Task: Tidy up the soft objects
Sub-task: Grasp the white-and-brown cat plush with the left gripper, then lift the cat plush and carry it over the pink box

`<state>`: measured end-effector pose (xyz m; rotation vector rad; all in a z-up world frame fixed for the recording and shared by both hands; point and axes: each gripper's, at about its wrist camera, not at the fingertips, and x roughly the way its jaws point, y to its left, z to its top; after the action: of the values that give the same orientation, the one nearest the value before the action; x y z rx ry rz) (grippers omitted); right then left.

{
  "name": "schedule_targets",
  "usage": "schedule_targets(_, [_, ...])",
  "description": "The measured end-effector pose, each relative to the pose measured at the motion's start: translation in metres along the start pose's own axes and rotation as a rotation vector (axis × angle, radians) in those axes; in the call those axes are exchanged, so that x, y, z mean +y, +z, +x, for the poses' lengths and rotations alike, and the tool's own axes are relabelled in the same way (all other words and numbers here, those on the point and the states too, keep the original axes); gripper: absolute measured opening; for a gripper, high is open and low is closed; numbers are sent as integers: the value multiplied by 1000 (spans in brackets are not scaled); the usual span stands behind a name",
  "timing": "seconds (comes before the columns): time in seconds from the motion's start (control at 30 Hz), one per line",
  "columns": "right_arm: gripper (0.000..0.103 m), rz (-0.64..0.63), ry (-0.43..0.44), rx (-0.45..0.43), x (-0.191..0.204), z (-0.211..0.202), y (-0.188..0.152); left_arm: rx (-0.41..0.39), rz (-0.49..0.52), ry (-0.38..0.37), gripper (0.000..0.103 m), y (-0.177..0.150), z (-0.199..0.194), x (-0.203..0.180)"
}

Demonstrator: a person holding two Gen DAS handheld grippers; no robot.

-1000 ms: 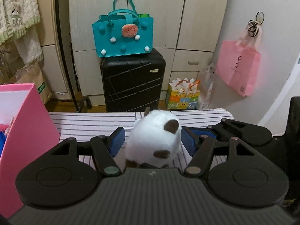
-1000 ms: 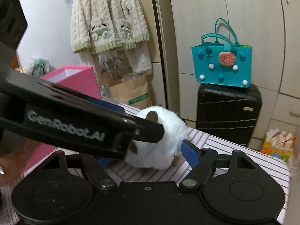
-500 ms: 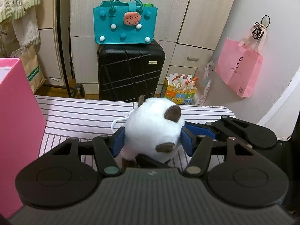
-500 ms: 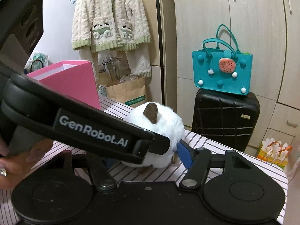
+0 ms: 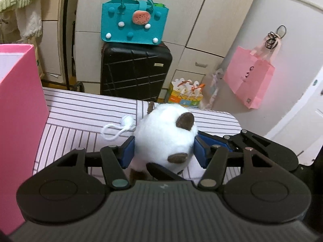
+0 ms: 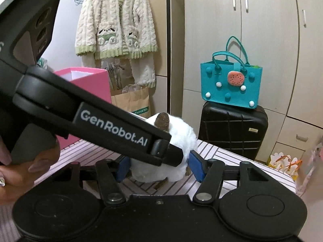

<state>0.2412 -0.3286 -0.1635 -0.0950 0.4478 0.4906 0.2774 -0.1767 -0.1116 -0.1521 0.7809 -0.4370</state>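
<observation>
Two sets of tongs are on the same white plush toy (image 5: 165,135), which sits on the striped counter (image 5: 84,113) and serves as my landmark. My left tongs (image 5: 163,151) have their blue pads pressed into the toy's fur on both sides, so they are gripping it; their jaws closed a little further in the last second. My right tongs (image 6: 159,166) come at the toy from another side. Their jaws have just been closing with the toy between them, and the pads (image 6: 196,168) now sit against the fur at its lower flanks, though my left tool's arm crosses in front and hides part of that contact. A hand (image 6: 22,171) holds the left tool at the edge of the right view.

Just left of the toy, seen from the left wrist, a white loop cord (image 5: 119,129) with a small pompom lies on the counter. Further left of the toy stands a pink box (image 5: 18,104). Beyond the toy, off the counter, a black suitcase (image 5: 135,70) carries a teal bag (image 5: 133,24).
</observation>
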Motion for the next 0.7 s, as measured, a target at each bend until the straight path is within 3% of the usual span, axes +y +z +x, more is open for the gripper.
schedule_targets(0.17, [66, -6, 19, 56, 14, -13, 0, 74, 32, 49, 59, -9, -14, -14])
schedule_targets(0.27, [66, -41, -4, 46, 27, -26, -2, 73, 52, 42, 59, -16, -27, -18])
schedule_targets(0.7, [67, -49, -61, 46, 72, -87, 7, 96, 91, -98, 59, -38, -100, -18])
